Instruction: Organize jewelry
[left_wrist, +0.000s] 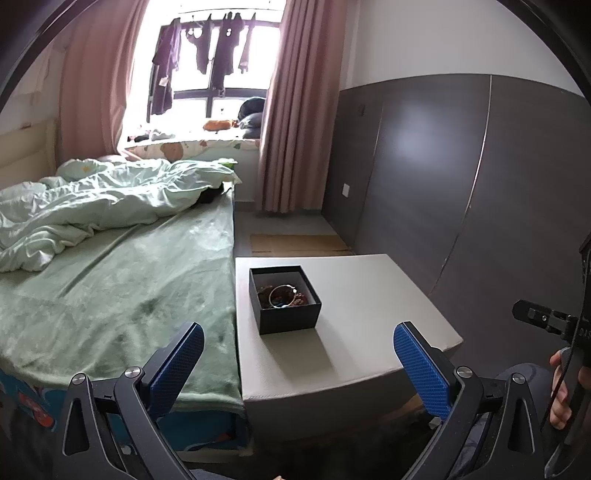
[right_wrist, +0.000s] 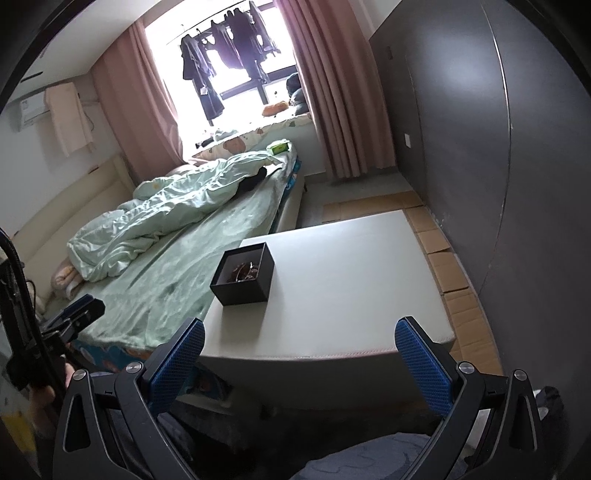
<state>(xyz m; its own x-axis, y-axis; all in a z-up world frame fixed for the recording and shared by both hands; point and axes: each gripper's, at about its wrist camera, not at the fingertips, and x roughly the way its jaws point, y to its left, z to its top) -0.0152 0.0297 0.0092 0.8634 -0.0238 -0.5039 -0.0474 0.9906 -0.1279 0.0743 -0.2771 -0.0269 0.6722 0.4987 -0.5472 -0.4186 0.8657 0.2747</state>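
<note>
In the left wrist view, the left gripper (left_wrist: 299, 354) fills the bottom of the frame. Its two blue pads (left_wrist: 421, 365) are spread wide apart and hold nothing. Just above them, in the middle of the frame, is a white table (left_wrist: 369, 295). A small black box (left_wrist: 284, 299) with no lid sits on the table, near its left edge. Inside the box is the jewelry (left_wrist: 282, 295): a thin silver ring-shaped bangle lies on top of a little brown heap. A bed (left_wrist: 122, 280) with a green sheet fills the left side, touching the table. A rumpled pale green blanket (left_wrist: 92, 203) lies in the upper left. At the far right edge, a hand (left_wrist: 563, 391) holds the other black tool.

In the right wrist view, the right gripper (right_wrist: 299, 350) is at the bottom of the frame. Its blue pads (right_wrist: 421, 362) are also wide apart and hold nothing. The white table (right_wrist: 351, 277) is in the middle. The black box (right_wrist: 243, 273) sits near the table's left edge, and the jewelry (right_wrist: 243, 275) shows dimly inside it. The bed (right_wrist: 177, 280) is on the left. Pink curtains (right_wrist: 332, 92) hang by the bright window at the top. Flat brown cardboard (right_wrist: 450, 280) lies on the floor to the right of the table.
</note>
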